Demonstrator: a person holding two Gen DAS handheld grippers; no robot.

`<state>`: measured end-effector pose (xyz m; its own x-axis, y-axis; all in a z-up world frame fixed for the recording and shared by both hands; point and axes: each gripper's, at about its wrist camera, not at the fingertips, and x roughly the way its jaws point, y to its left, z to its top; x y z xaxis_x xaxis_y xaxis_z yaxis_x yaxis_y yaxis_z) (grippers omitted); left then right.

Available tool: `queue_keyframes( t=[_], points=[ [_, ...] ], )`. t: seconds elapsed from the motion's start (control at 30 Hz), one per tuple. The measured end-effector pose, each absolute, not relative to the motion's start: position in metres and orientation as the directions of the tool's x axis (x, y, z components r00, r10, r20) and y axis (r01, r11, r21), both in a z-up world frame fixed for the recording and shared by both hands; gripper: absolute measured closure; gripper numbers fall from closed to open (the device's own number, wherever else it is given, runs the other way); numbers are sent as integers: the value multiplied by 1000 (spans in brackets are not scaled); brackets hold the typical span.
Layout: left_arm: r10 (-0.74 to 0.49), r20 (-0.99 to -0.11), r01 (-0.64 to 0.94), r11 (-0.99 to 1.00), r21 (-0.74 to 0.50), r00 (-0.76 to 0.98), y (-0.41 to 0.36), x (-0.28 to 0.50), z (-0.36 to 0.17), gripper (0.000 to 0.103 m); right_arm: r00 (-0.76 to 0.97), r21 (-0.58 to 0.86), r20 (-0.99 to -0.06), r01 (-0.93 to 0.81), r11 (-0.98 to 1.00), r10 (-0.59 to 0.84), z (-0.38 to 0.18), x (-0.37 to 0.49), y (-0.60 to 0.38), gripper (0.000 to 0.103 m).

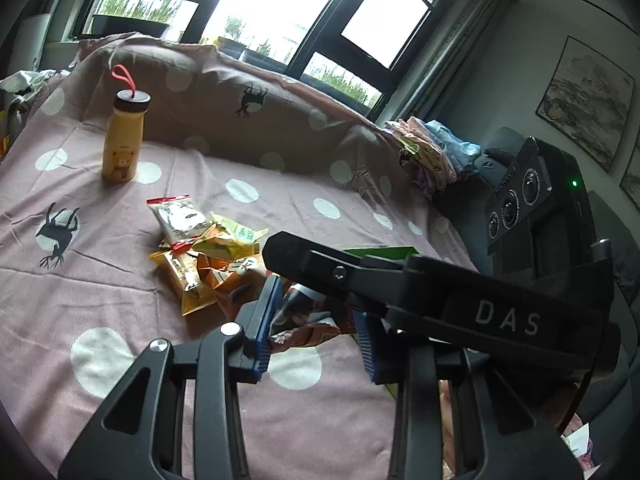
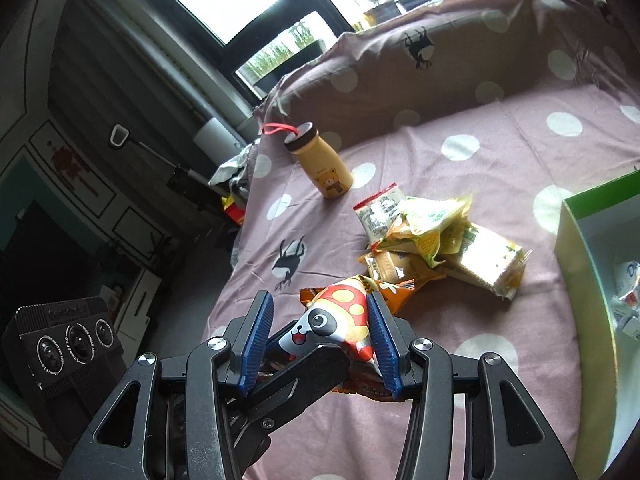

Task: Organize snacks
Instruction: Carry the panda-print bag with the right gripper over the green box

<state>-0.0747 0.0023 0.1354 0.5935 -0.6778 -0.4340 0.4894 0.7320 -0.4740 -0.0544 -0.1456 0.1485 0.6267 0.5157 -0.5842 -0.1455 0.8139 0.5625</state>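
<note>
Red-and-yellow panda packet (image 2: 340, 316) sits between the blue pads (image 2: 258, 336) of the right gripper (image 2: 320, 344), pinched at its sides and lifted clear of the pink dotted bedsheet (image 2: 480, 380). Its long axis runs roughly along the fingers, pointed tail toward the wrist. Left gripper (image 1: 316, 332) has its jaws narrow on a brownish crinkled packet (image 1: 304, 328) of its own; the right tool's black body crosses in front, so contact at the far pad is hard to confirm. Both hands are bunched over the near edge of the snack pile (image 2: 436, 240).

Key relation: green-edged box (image 2: 572, 240), with white packets already inside, lies off to the right of the right gripper, past the pile. Right hand is the nearer one, so it likely drops first. Yellow bear bottle (image 2: 320, 164) stands well apart, behind the pile.
</note>
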Motion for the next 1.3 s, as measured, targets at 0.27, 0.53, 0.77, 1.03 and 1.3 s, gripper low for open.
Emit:
queue_keyframes(
  t=[0.27, 0.53, 0.77, 1.03, 1.3],
  points=[
    [-755, -394, 615, 656, -437, 525, -50, -78, 157, 69, 716, 560, -554, -57, 826, 425, 171, -78, -195, 52],
    [-839, -403, 741, 524, -420, 365, -130, -71, 158, 69, 791, 580, -544, 114, 807, 279, 176, -104, -269, 52],
    [-879, -411, 792, 423, -440, 241, -181, -69, 152, 69, 808, 580, -566, 248, 776, 164, 170, -123, -315, 52],
    [-891, -420, 813, 369, -451, 172, -210, -69, 148, 69, 805, 580, -583, 318, 750, 110, 164, -135, -340, 52],
    [-891, -437, 810, 342, -476, 119, -218, -68, 140, 69, 787, 575, -611, 367, 732, 85, 157, -139, -354, 52]
  ],
)
